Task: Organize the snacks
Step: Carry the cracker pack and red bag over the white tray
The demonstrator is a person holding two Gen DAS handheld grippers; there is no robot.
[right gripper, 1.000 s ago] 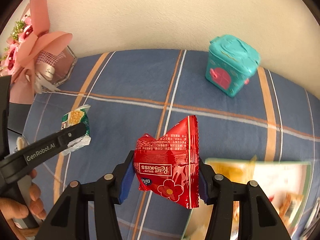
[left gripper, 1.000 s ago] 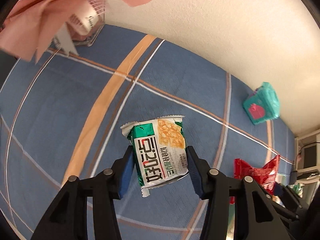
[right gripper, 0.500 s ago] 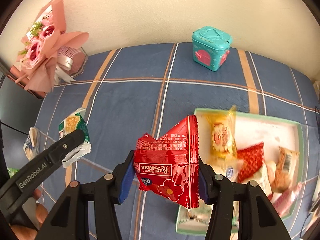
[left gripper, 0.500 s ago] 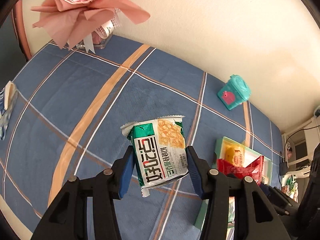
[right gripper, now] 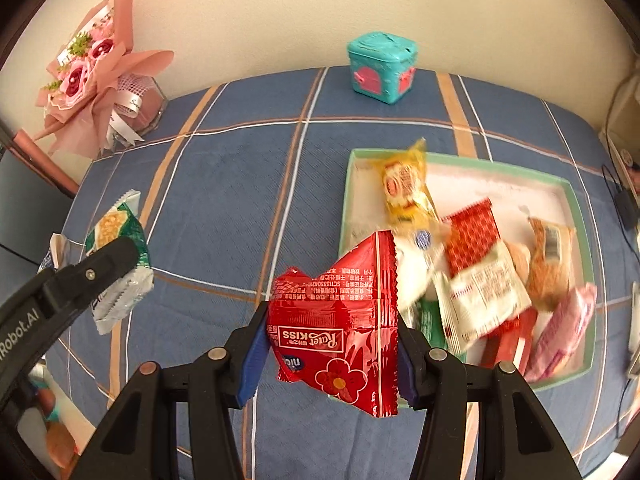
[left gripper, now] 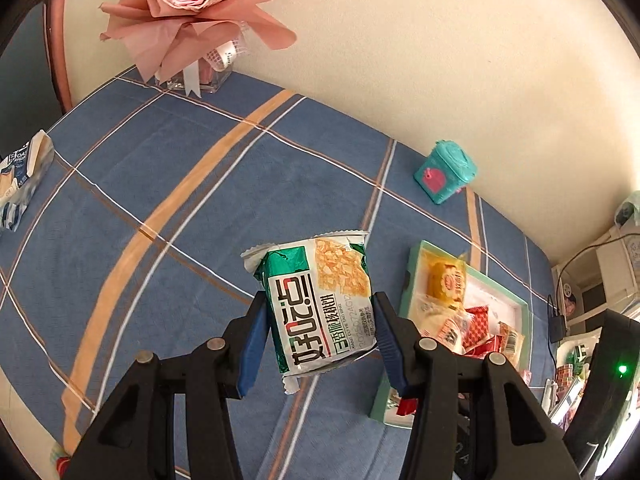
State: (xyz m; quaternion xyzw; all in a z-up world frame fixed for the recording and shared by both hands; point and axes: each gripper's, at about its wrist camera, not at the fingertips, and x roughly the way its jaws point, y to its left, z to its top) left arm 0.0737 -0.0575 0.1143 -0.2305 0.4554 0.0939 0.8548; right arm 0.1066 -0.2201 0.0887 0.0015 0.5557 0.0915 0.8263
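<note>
A: Left gripper [left gripper: 318, 330] status?
B: Clamped on green-white snack packet [left gripper: 320, 304], above the blue tablecloth [left gripper: 180, 208].
A: Right gripper [right gripper: 332, 344]?
B: Gripping red packet [right gripper: 340, 332] (beside the snack-filled tray [right gripper: 576, 216]).

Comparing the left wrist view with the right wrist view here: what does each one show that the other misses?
Only the left wrist view shows the blue-and-white packet lying flat at the tablecloth's edge. Only the right wrist view shows the right gripper shut on the red snack packet. Both show the left gripper holding the green-and-white snack packet, the tray of snacks, the teal box and the bouquet.
</note>
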